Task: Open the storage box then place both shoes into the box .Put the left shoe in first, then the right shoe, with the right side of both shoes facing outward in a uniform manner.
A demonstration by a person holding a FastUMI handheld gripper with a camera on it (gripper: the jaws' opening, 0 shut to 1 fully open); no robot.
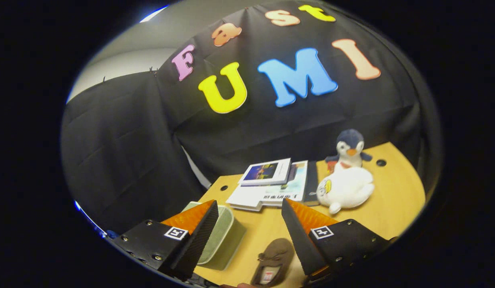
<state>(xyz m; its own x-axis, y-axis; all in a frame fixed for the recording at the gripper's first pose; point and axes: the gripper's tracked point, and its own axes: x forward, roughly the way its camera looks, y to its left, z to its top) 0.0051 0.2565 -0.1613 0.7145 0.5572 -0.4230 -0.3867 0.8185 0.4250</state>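
Observation:
My gripper (249, 208) is open and held above the wooden table (395, 200), with nothing between its fingers. A pale green storage box (225, 240) with its lid shut sits on the table just beside and under the left finger (199, 236). A brown shoe (273, 262) lies on the table below the gap between the fingers, close to the right finger (301, 236). Its opening faces me and part of it is hidden by the right finger.
A stack of books and magazines (271, 186) lies beyond the fingers. To its right rest a white plush toy (345, 190) and a penguin plush (349, 150). The table's far edge meets the black cloth wall.

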